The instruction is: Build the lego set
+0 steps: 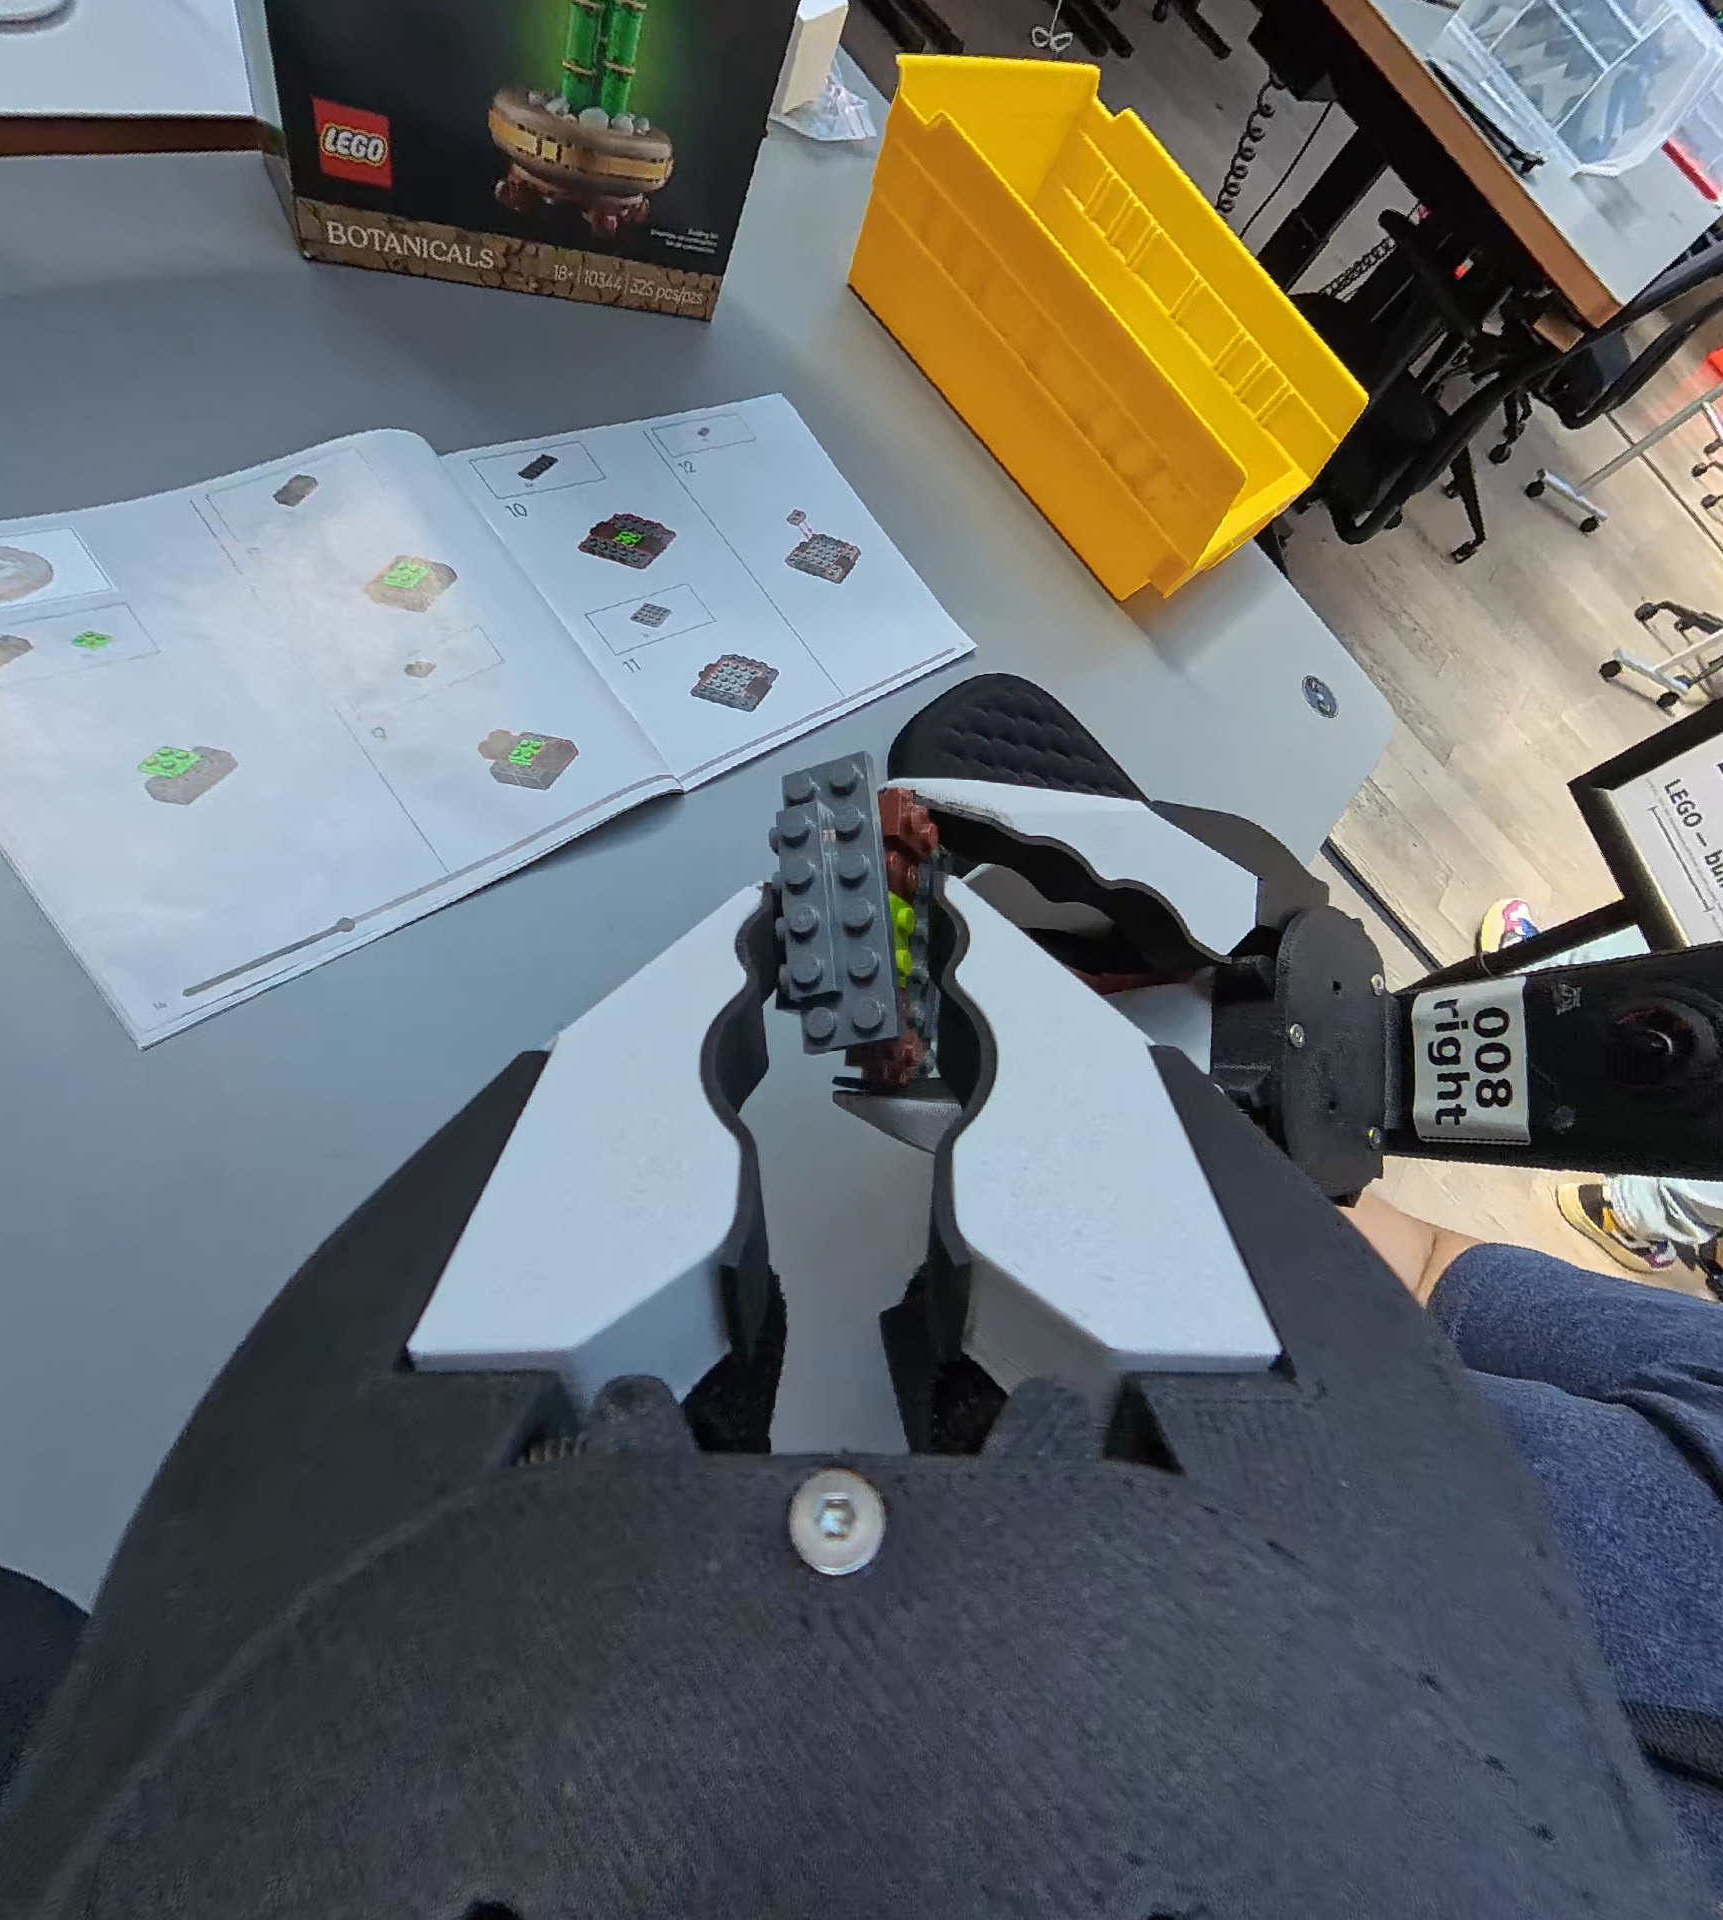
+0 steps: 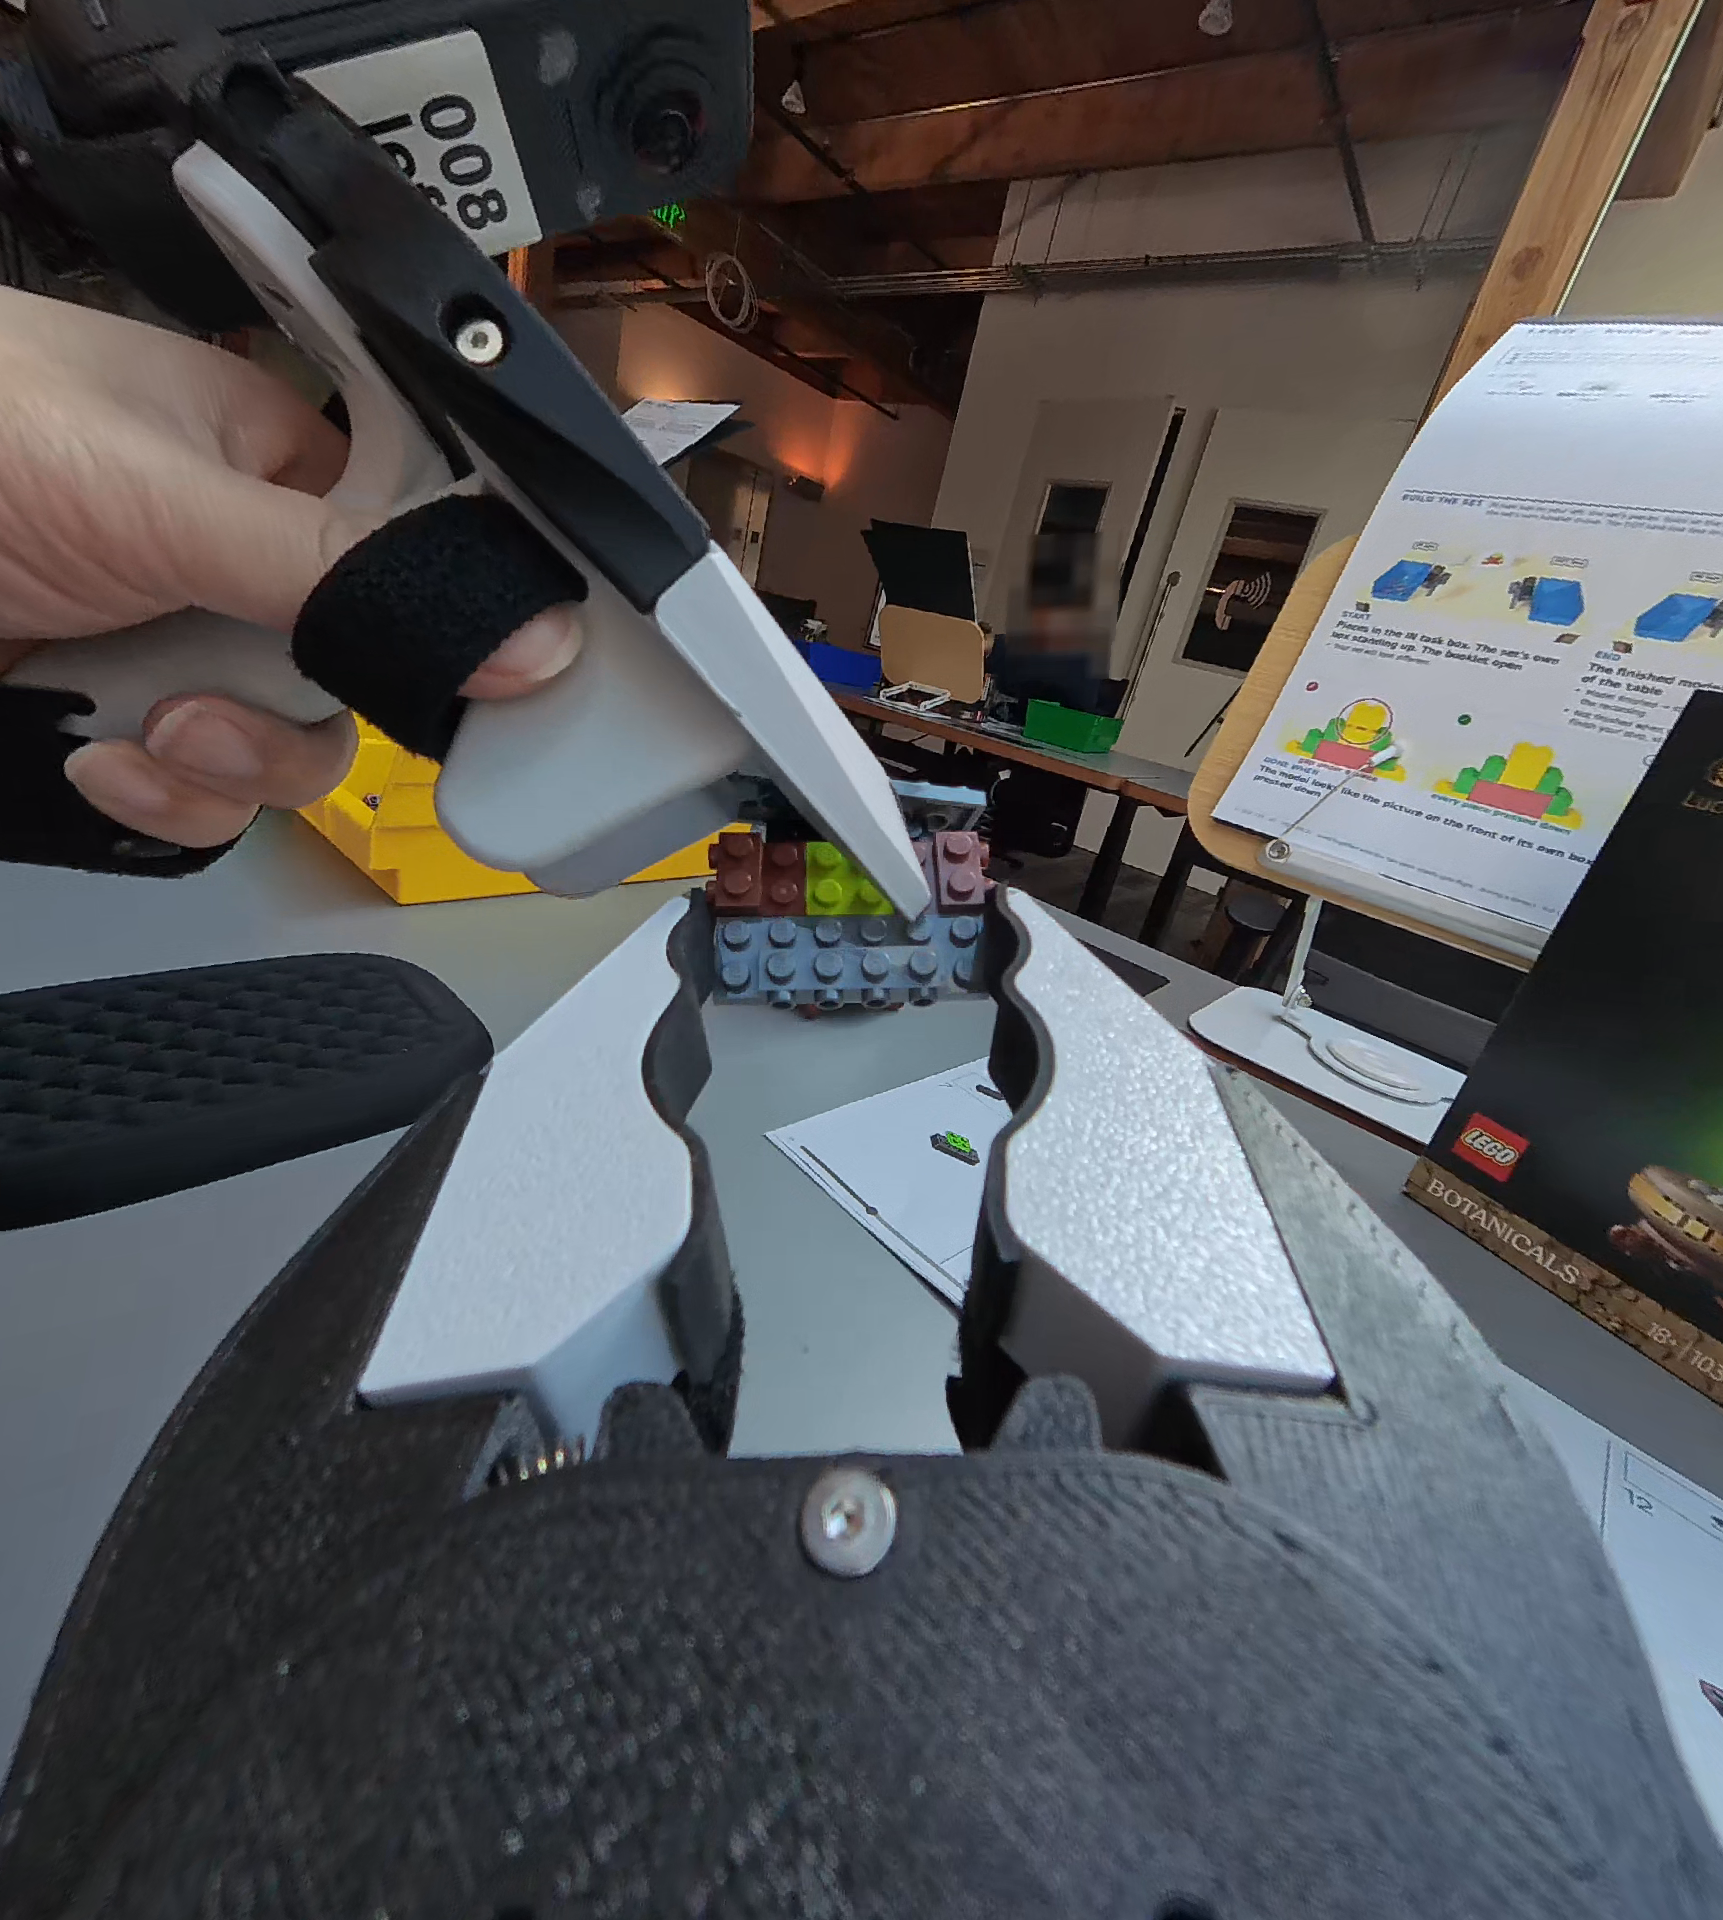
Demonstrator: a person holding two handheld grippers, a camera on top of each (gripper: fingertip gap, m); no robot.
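Note:
A small lego assembly (image 1: 841, 914) is held above the grey table (image 1: 109, 1195). It has dark grey studded plates on brown and lime green bricks. My left gripper (image 1: 855, 904) is shut on it across its thickness, one finger on the studded face. My right gripper (image 2: 841, 920) is shut on the same assembly (image 2: 836, 940), with a finger at each end. In the left wrist view the right gripper (image 1: 909, 956) comes in from the right. In the right wrist view one finger (image 2: 815, 790) of the left gripper presses on the grey plate; the other is hidden.
An open instruction booklet (image 1: 400, 665) lies on the table, with the lego box (image 1: 524, 156) behind it. A yellow bin (image 1: 1096, 312) stands at the table's right edge. A black padded rest (image 2: 161, 1081) lies near the grippers. A sheet on a stand (image 2: 1563, 623) rises beside the box. The tips of both grippers are at nearly the same place.

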